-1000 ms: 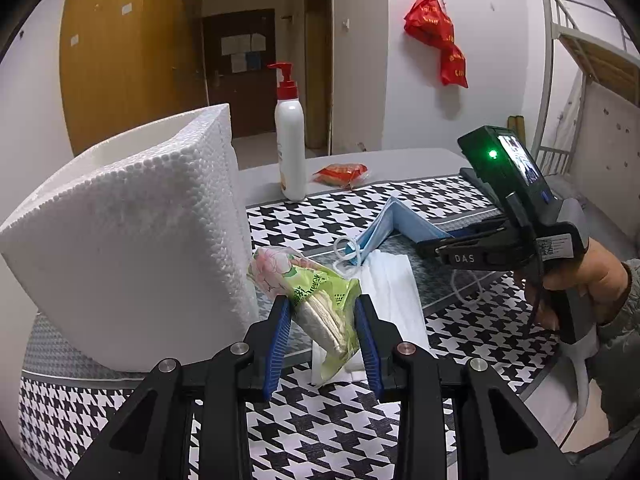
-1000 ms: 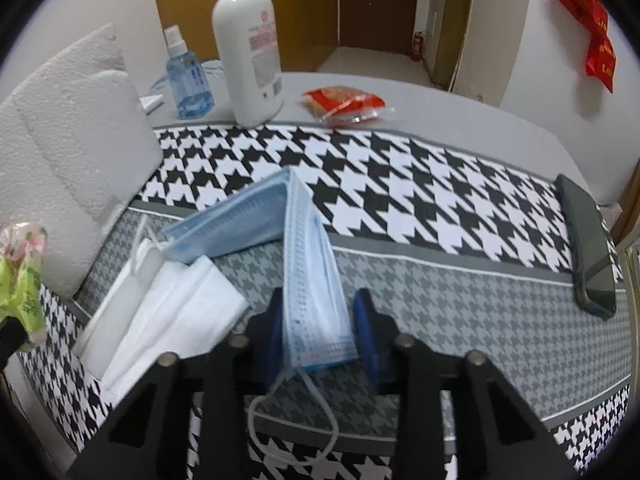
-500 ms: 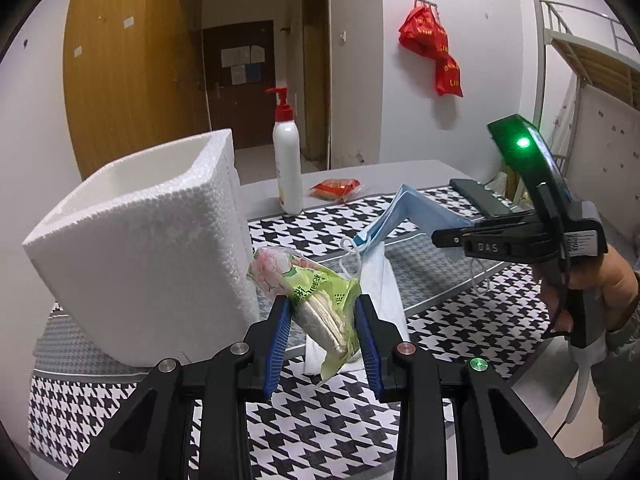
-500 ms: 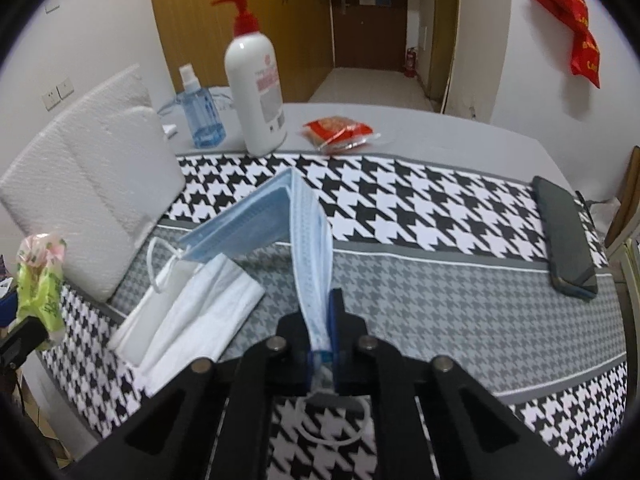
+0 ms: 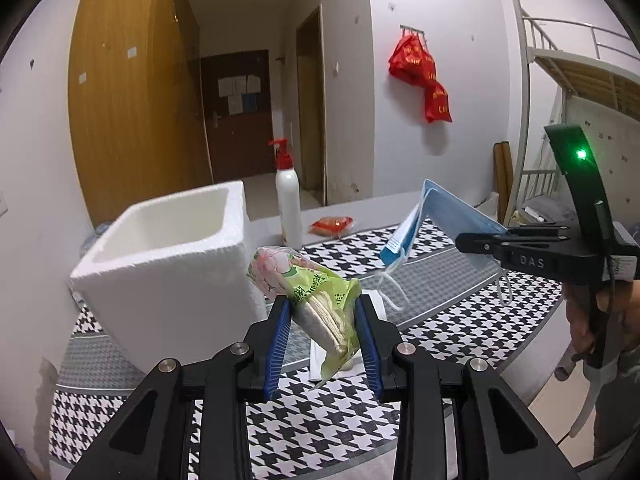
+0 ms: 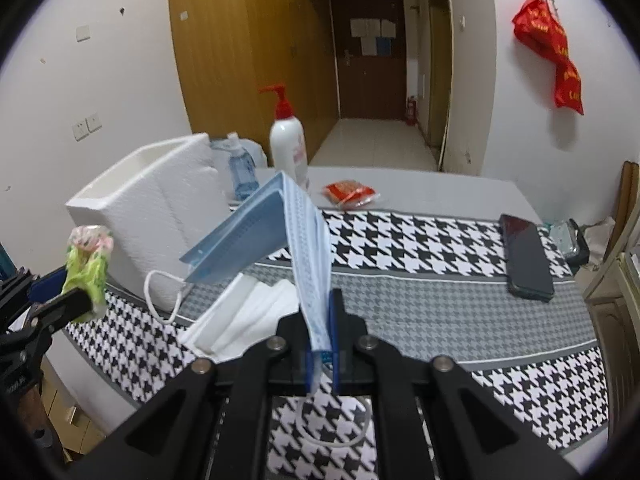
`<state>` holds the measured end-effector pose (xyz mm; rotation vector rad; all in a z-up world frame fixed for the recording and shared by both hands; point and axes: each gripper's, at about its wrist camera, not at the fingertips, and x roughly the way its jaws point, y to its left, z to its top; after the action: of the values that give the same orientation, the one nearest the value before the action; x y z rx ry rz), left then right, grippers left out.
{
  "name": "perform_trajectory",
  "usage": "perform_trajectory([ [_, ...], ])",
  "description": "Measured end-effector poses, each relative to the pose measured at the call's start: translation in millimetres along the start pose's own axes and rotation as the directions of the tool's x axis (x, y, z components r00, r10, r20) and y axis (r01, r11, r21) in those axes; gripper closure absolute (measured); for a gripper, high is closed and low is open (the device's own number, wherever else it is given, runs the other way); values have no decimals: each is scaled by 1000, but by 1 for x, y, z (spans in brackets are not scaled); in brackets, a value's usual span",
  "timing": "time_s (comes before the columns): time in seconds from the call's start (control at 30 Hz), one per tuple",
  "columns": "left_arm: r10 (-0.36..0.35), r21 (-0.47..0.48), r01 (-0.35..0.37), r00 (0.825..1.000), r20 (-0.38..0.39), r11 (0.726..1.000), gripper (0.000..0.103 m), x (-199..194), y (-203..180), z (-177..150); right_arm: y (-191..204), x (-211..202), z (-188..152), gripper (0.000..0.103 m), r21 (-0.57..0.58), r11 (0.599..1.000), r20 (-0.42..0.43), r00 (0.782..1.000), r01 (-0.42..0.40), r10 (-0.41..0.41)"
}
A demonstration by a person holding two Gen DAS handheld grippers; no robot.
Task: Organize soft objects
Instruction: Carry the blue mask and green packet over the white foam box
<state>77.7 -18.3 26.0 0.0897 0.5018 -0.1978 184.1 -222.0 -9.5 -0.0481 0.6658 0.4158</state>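
My left gripper [image 5: 322, 334] clamped the tissue pack [image 5: 316, 300], my right gripper [image 6: 320, 354] pinched the blue face mask [image 6: 276, 232]; both were lifted, and next needed dropping into the foam box [image 5: 176, 256].

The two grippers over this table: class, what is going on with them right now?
A person holds both. The left gripper grips a green tissue pack beside the white foam box. The right gripper is shut on a blue face mask, lifted off the houndstooth tablecloth. A white mask lies on the cloth. The box looks empty.
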Motion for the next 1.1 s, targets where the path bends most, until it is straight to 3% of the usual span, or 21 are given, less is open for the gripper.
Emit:
perform_trajectory([
  [0.7,22,-8,-22,996,89,1000,68,-46,26,-2,35,-48,-10,94,-23,1000,94,995,-21,23],
  [1.1,102,-70,-96,990,96,993,68,-66,55,-2,67,-48,-4,94,-87,993,101,991,-79,88],
])
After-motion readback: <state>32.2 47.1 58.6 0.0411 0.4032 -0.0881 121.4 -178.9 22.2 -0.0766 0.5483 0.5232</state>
